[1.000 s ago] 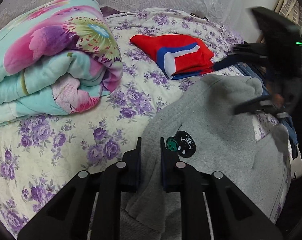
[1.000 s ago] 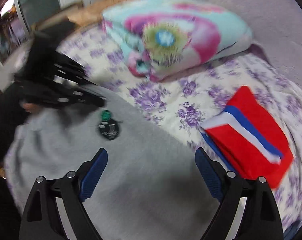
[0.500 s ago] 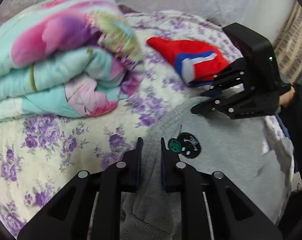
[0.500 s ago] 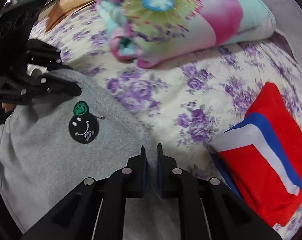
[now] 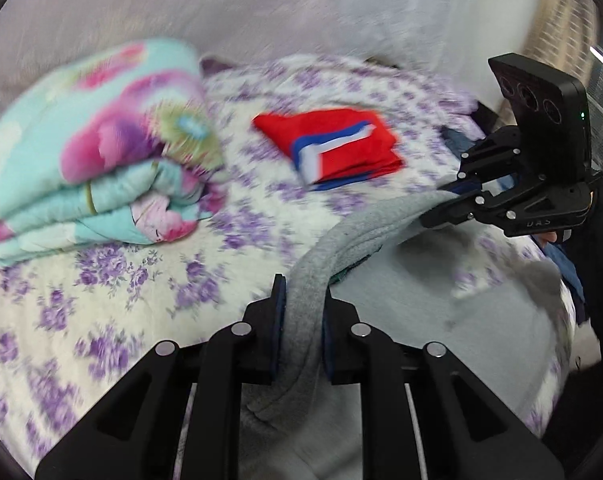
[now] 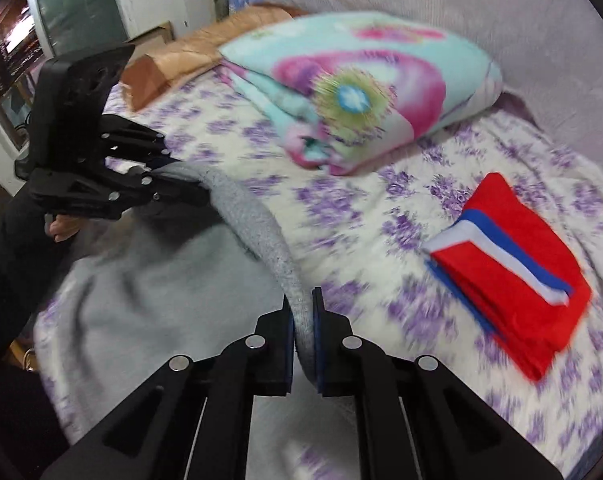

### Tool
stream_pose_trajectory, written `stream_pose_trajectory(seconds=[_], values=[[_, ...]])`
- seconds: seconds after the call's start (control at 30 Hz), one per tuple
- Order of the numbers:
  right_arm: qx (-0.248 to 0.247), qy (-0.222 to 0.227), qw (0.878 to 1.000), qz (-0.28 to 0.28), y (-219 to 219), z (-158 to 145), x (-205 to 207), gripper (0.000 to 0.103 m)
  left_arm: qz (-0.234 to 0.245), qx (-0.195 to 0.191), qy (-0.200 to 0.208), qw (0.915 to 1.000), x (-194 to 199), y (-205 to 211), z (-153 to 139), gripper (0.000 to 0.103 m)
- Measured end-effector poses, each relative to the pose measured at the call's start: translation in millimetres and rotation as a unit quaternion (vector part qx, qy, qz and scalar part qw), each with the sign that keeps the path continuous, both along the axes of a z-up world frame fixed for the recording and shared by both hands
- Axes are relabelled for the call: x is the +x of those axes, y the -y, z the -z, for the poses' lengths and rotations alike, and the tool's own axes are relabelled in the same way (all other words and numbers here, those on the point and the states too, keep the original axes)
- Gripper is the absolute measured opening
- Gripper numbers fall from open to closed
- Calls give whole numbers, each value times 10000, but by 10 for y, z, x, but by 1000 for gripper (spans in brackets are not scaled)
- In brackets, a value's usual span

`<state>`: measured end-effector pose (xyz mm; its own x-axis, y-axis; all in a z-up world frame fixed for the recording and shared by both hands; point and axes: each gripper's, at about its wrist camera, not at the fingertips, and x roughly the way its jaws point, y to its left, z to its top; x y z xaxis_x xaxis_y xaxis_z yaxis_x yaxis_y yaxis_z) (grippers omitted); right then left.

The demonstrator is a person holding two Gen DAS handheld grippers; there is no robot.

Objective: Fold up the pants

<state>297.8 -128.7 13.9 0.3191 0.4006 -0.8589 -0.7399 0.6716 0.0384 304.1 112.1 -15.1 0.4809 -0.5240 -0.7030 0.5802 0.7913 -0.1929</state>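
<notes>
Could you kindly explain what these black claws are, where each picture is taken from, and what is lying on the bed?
Those are two hand-held grippers, each carrying a camera that looks along its fingers. One picture is from the left gripper, the other from the right gripper; each also shows the other one at its edge. Both are clamped on one edge of the gray pants, lifting it off the flowered bedsheet. The right jaws have just closed on it. Also on the bed lie a folded floral quilt and a folded red garment with blue and white stripes.
</notes>
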Motion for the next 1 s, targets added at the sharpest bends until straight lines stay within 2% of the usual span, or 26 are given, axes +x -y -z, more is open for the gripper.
stream_pose_trajectory(seconds=[0.07,0.17,0.23,0.33,0.4,0.53,0.67,0.73,0.77,0.8,0.83,0.87,0.9,1.0], values=[[-50,171,9998,-16,-24,-126,-468,8,124,-3,199,9997,-364,-3,-142,14],[-171,387,9991,-76,-156,-153,-1038,9,288,-7,357,9989,-931,-36,-261,15],[-270,389,9989,-49,-246,-58,-1480,9,367,-31,319,9988,-1251,-80,-213,16],[-281,53,9996,79,-330,211,-1883,9,484,31,152,9987,-1593,-110,-9,16],[-341,-233,9990,154,-368,466,-2052,9,577,160,27,9982,-1728,-105,156,16],[-257,-642,9964,485,-349,821,-2084,9,817,321,-320,9956,-1857,-91,525,17],[-47,-870,9930,792,-312,1063,-2031,9,940,215,-387,9946,-1946,-132,575,18],[19,-866,9922,898,-296,1104,-2024,9,982,291,-270,9944,-2085,-140,545,26],[34,-840,9922,921,-292,1115,-2026,9,1021,223,-259,9942,-2146,-162,521,44],[69,-803,9923,945,-292,1126,-2042,9,1082,-1,-260,9938,-2237,-222,462,66],[120,-797,9919,977,-279,1135,-2043,9,1071,-114,-205,9940,-2304,-261,415,72],[181,-807,9914,1013,-254,1145,-2016,10,1018,-203,-91,9946,-2382,-296,344,77],[244,-795,9911,1036,-242,1151,-2017,10,899,-259,32,9956,-2439,-326,271,77],[325,-681,9914,1066,-233,1162,-2061,11,181,-585,150,9980,-2459,-357,41,77]])
